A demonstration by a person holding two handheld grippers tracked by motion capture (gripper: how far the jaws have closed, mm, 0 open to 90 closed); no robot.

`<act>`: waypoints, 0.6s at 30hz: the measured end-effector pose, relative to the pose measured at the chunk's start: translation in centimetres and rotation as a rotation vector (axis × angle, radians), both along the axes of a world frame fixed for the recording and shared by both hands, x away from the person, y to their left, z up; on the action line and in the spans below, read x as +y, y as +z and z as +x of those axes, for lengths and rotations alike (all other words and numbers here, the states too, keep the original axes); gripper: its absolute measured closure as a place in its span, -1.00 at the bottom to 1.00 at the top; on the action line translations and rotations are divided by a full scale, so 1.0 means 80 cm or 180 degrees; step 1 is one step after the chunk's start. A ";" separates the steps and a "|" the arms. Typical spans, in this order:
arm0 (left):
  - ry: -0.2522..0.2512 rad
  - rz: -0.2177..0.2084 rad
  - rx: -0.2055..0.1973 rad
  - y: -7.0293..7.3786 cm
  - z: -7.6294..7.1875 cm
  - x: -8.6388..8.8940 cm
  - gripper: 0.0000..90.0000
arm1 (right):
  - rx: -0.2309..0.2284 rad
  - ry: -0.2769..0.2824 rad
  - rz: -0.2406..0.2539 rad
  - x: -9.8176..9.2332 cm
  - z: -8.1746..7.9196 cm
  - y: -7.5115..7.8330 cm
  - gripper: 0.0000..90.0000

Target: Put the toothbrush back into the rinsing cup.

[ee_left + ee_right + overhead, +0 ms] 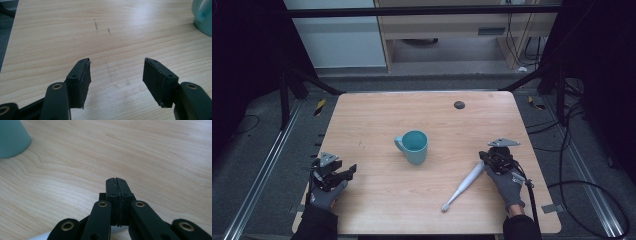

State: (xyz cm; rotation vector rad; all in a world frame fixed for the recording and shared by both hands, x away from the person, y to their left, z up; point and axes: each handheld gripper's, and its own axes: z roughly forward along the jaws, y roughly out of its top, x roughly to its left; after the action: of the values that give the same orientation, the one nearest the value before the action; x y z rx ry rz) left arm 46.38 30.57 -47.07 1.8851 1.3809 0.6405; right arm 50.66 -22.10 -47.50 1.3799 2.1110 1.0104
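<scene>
Left gripper [347,176] at lower left, fingers [81,80] apart over bare counter [422,117]. Right gripper [484,157], fingers [116,187] pressed together, just beside the white toothbrush [463,186] at lower right. Teal mug [413,146] stands mid-frame.

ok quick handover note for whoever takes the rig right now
Left gripper: open, holding nothing, low over the table's near left.
Right gripper: shut, nothing between the pads, by the thick end of the white brush.
Teal mug: upright mid-table, looks empty.
Done: nothing evident; brush lies flat right of the mug.
Left: probably grip the brush, maybe steady the mug.
</scene>
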 end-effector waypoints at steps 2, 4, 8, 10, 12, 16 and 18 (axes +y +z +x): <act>-0.0002 0.0001 -0.0001 0.000 0.000 0.000 -0.15 | 0.0045 0.0014 -0.0039 0.001 0.001 -0.003 0.99; -0.0008 0.0007 -0.0002 0.000 0.000 0.001 -0.15 | 0.0069 0.0019 -0.0070 0.001 0.001 -0.006 0.99; -0.0005 -0.0006 -0.0001 0.000 0.000 0.000 -0.15 | 0.0122 0.0003 -0.0061 -0.001 0.001 -0.008 0.98; -0.0007 -0.0004 -0.0004 0.000 0.000 0.001 -0.15 | 0.0143 0.0006 -0.0060 -0.003 0.001 -0.009 0.97; -0.0011 0.0005 0.0001 0.000 0.000 0.001 -0.15 | 0.0163 0.0004 -0.0052 -0.003 -0.001 -0.009 0.97; -0.0012 0.0005 0.0000 0.000 -0.001 0.001 -0.15 | 0.0147 -0.0003 -0.0079 -0.006 -0.004 -0.008 0.97; -0.0014 0.0005 0.0000 0.000 -0.001 0.001 -0.15 | 0.0156 -0.0004 -0.0067 -0.007 -0.006 -0.008 0.97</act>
State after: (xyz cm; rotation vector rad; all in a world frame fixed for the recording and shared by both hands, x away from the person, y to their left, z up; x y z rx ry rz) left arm 46.33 30.65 -47.03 1.8889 1.3762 0.6395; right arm 50.20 -22.67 -48.13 1.4092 2.1496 0.9605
